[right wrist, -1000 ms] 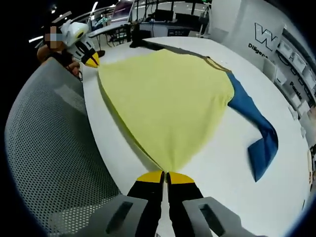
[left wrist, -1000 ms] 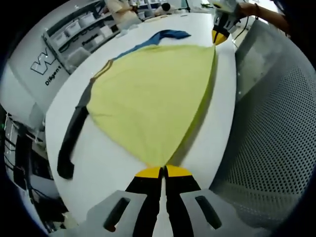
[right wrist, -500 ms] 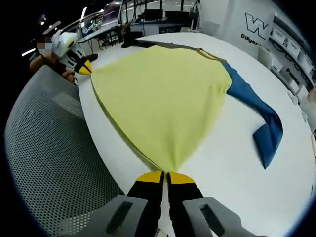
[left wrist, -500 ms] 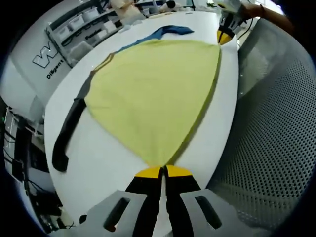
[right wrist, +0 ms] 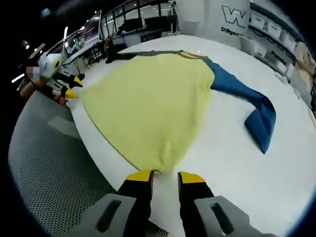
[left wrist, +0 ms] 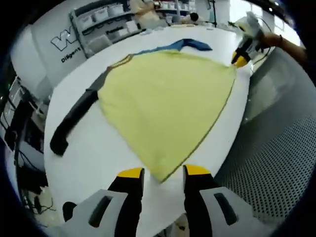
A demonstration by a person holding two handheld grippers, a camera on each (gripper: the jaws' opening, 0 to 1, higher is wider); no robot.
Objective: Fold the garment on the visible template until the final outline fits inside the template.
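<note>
Garment (left wrist: 163, 103) corner lies between parted jaws.

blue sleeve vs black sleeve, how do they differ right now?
Colour: blue sleeve against black sleeve. Side: the blue sleeve lies by the right gripper, the black sleeve by the left gripper. Shape: the blue sleeve bends near its cuff; the black sleeve runs straighter. Both lie flat on the white table, spread out from the yellow body.
</note>
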